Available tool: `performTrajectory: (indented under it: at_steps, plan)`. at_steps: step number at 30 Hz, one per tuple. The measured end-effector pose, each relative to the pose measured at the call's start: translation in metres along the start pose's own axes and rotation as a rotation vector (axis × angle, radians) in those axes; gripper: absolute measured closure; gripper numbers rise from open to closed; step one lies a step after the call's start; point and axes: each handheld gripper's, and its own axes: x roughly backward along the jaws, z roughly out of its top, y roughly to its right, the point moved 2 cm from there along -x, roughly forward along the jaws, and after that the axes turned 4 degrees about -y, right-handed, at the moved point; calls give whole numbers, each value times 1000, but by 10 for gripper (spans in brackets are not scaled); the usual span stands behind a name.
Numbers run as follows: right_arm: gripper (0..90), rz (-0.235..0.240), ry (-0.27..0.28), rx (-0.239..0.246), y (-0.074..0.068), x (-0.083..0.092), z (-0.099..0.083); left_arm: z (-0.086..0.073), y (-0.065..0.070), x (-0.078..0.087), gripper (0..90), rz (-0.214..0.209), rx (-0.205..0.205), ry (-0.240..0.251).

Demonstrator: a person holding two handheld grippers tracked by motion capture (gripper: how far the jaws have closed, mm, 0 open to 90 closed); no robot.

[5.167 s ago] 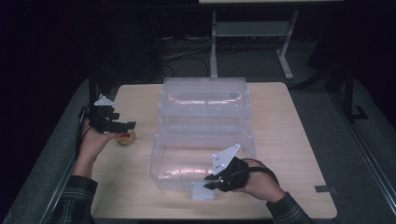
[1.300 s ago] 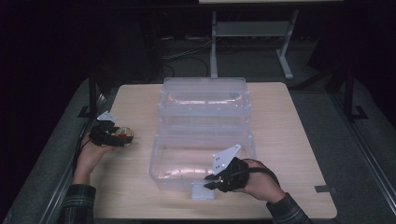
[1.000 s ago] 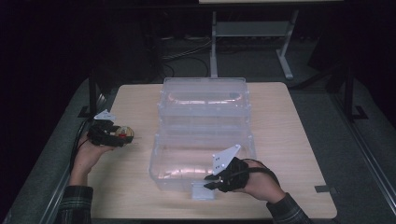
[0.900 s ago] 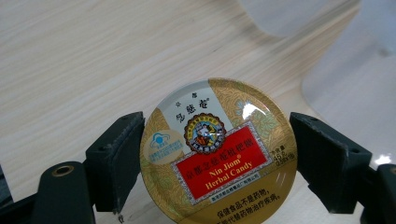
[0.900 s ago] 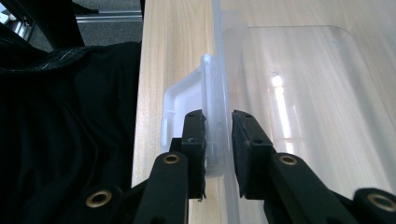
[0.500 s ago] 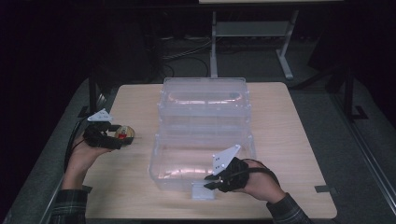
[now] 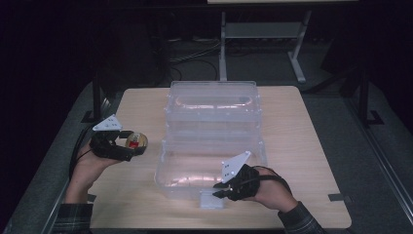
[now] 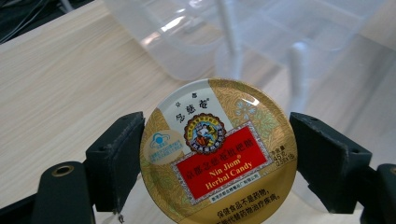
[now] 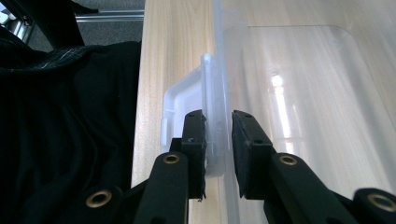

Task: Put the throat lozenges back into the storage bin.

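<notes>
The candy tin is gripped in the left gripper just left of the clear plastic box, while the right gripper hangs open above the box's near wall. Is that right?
Not quite. The right gripper is not open above the wall: the right gripper view shows its jaws clamped on the near wall of the clear plastic box. The rest holds: the left gripper grips the candy tin, left of the box.

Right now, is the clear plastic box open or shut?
Open. The clear box has its lid swung back flat on the table; the right gripper pinches its front wall.
</notes>
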Motion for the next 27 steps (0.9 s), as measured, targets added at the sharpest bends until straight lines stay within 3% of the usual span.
performTrajectory:
  at_steps: [13, 19, 27]
  plan:
    - [755, 1, 0, 1, 0, 0, 0, 12, 41, 9, 204, -42, -64, 36]
    - [755, 0, 2, 4, 0, 0, 0, 17, 53, 10, 205, -64, -85, 47]
    - [755, 2, 2, 3, 0, 0, 0, 22, 68, -1, 205, -106, -120, 33]
